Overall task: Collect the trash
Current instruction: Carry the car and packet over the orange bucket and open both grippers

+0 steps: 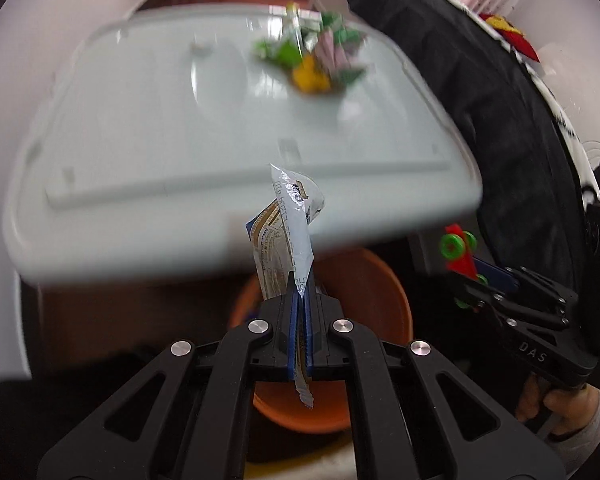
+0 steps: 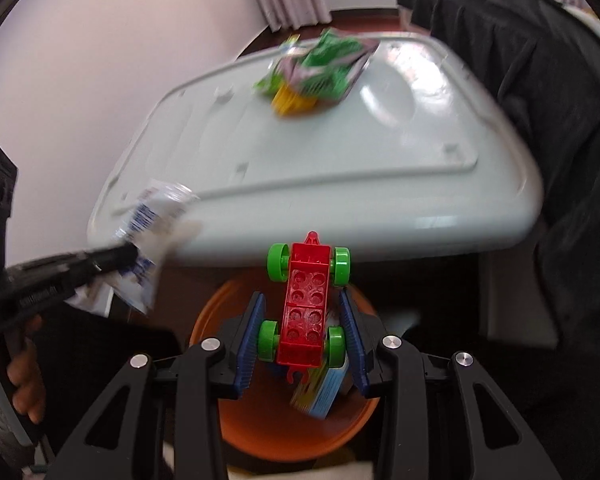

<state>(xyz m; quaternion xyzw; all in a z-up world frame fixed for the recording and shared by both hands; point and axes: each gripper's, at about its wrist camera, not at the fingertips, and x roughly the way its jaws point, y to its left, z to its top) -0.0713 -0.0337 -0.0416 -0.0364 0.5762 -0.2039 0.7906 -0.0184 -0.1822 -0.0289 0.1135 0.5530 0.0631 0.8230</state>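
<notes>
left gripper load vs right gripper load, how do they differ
The left gripper is shut on a flat, crinkled silver-and-white wrapper; the right gripper clamps a rigid red toy car with green wheels. The wrapper sticks out limp past the pads; the car keeps its shape. Both hang above the orange bin.

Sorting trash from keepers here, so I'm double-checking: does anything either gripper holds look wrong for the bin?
Yes. The right gripper holds a red toy car with green wheels above the orange bin; that looks like a toy, not trash. The left gripper pinches a crumpled wrapper, which fits.
</notes>
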